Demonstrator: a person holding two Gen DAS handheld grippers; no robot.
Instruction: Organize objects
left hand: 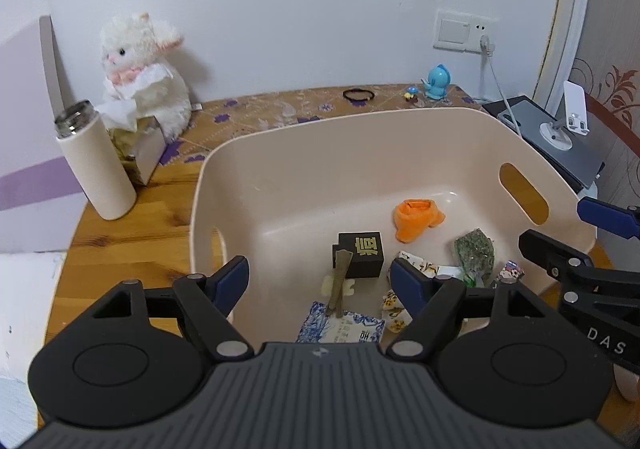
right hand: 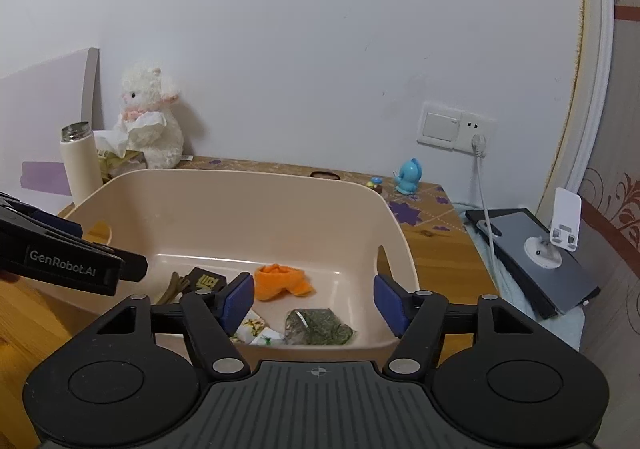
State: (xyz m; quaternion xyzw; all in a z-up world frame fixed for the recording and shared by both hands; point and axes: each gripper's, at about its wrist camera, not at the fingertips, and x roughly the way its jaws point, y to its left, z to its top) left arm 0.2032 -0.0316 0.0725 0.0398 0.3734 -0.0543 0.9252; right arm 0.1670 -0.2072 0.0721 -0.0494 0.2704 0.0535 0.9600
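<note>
While we hold both tools spread and gripping nothing above the bench (left hand: 120, 233), the beige bin (left hand: 288, 177) sits on it beneath the left tool (left hand: 318, 281) and the right tool (right hand: 314, 303). Inside the bin we see the orange cloth (left hand: 416, 219), the black box (left hand: 362, 255), the green packet (left hand: 476, 251) and the small patterned sachets (left hand: 394, 309), lying loosely near one another.

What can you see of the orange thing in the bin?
The orange thing looks like soft fabric, crumpled into a small heap with an open, cuff-like end facing up in the left view. It lies on the floor of the beige bin, toward the far right, apart from the black box and green packet. Neither tool touches it.
</note>
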